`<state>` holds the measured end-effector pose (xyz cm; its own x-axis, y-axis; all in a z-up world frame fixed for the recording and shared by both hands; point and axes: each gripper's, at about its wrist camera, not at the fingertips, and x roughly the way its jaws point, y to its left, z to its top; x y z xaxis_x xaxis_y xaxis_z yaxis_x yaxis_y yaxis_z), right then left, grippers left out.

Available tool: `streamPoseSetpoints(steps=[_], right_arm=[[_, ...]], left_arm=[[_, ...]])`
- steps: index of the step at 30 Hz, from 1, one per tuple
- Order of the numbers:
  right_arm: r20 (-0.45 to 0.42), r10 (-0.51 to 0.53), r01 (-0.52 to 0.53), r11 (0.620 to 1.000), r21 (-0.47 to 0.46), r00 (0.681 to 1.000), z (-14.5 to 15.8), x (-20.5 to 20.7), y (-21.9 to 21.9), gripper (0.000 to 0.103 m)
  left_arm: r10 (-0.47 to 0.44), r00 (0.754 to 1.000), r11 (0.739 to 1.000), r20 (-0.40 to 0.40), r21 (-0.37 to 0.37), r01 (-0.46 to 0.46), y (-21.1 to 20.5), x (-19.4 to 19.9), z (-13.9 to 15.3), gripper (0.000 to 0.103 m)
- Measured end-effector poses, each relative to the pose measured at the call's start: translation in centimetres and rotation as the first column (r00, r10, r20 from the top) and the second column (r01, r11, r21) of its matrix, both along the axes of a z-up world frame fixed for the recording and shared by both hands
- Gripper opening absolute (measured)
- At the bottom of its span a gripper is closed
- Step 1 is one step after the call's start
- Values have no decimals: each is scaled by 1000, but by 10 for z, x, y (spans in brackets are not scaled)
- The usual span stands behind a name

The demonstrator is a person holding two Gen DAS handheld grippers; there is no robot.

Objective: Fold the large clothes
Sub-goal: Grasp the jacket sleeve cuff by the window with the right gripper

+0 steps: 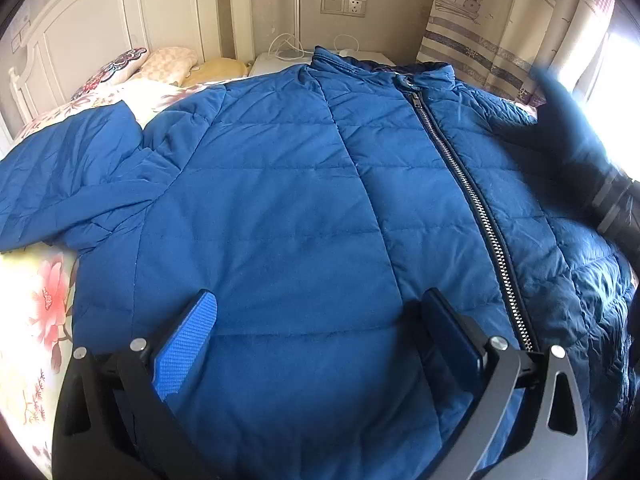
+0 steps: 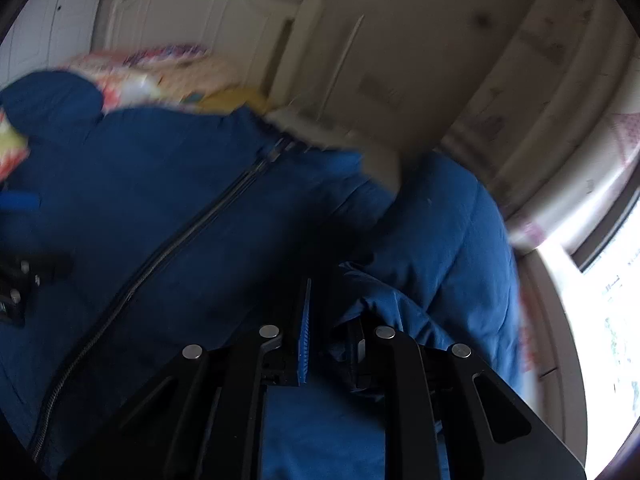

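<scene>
A blue quilted jacket (image 1: 280, 184) lies front-up on a bed and fills most of the left wrist view. Its metal zipper (image 1: 476, 208) is closed and runs from the collar at upper centre down to the lower right of the frame. One sleeve (image 1: 68, 176) is spread to the left edge, resting on the floral bedsheet (image 1: 44, 312).

The left gripper (image 1: 316, 344) sits low in the frame over the jacket's lower front, its jaws spread wide with nothing between them; the blue pad (image 1: 186, 344) on one finger is plainly visible. At the right edge of this view a dark, blurred gripper body (image 1: 576, 160) stands over the jacket's other shoulder.

The right wrist view is motion-blurred. The right gripper (image 2: 326, 320) is at lower centre with its fingers drawn close together, and a fold of the jacket's blue fabric (image 2: 384, 304) is bunched up at the gap. Whether the fingers actually pinch that fabric cannot be told through the blur and shadow.

Beyond the jacket, pillows (image 1: 160, 66) lie at upper left against a white headboard (image 1: 120, 12). A wall socket (image 1: 344, 5) sits at top centre, a white cable (image 1: 286, 46) below it, and a boat-patterned curtain (image 1: 496, 16) hangs at upper right.
</scene>
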<state>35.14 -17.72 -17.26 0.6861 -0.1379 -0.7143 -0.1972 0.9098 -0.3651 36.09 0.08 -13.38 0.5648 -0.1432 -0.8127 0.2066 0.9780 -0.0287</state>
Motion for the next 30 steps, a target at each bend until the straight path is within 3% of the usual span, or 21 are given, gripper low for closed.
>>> streamPoseSetpoints(steps=[2, 4, 6, 8, 11, 13, 15, 17, 19, 20, 21, 23, 26, 27, 28, 29, 30], right_arm=[[5, 4, -4, 1000, -8, 1000, 3, -3, 1, 19], [-40, -8, 12, 995, 96, 999, 9, -3, -14, 30], [-80, -30, 46, 977, 208, 996, 16, -8, -29, 48], [-98, -43, 75, 934, 349, 994, 25, -28, -49, 58], [-76, -109, 133, 844, 519, 991, 35, -61, -92, 59], [-50, -216, 199, 751, 630, 975, 41, -78, -127, 59], [-56, -348, 283, 647, 708, 936, 43, -92, -163, 59], [-139, -460, 368, 456, 811, 877, 31, -97, -211, 59], [-235, -467, 391, 272, 879, 853, 15, -90, -241, 59], [-268, -461, 402, 222, 888, 846, 9, -85, -248, 59], [-282, -460, 409, 203, 890, 842, 6, -79, -252, 59], [-291, -480, 432, 214, 876, 828, 11, -67, -260, 59], [-335, -498, 460, 151, 875, 800, 5, -57, -262, 59], [-310, -520, 453, 171, 875, 796, 11, -57, -259, 52], [-267, -556, 449, 219, 866, 787, 18, -60, -257, 45], [-201, -582, 430, 287, 856, 788, 30, -61, -247, 29], [-128, -583, 395, 358, 846, 802, 46, -59, -230, 24]], left_arm=[[0, 1000, 1000, 2, -1, 0, 0, -1, 0, 101], [0, 1000, 1000, 2, -3, 0, 0, 0, 0, 101], [0, 1000, 1000, 2, -1, 0, -1, 1, 0, 101], [0, 1000, 1000, 1, -6, 0, 0, 1, 1, 101], [0, 1000, 1000, 3, -8, 0, 0, 1, 1, 101], [0, 1000, 1000, 3, -8, 0, 0, 1, 1, 101], [0, 1000, 1000, 3, -8, 0, 0, 1, 1, 101], [0, 1000, 1000, 3, -7, 0, 1, 0, 1, 101], [1, 1000, 1000, 4, -5, -1, 1, 1, 1, 101], [0, 1000, 1000, 4, -7, 0, 1, 1, 1, 101], [0, 1000, 1000, 4, -8, 0, 1, 1, 1, 101], [0, 1000, 1000, 4, -8, 0, 1, 1, 1, 101], [1, 1000, 1000, 5, -13, -1, 1, 1, 1, 101], [1, 1000, 1000, 5, -15, -1, 1, 1, 1, 101], [1, 1000, 1000, 5, -18, -1, 2, 1, 1, 101], [1, 1000, 1000, 6, -19, -1, 2, 0, 1, 101], [1, 1000, 1000, 6, -19, -1, 2, 1, 1, 101]])
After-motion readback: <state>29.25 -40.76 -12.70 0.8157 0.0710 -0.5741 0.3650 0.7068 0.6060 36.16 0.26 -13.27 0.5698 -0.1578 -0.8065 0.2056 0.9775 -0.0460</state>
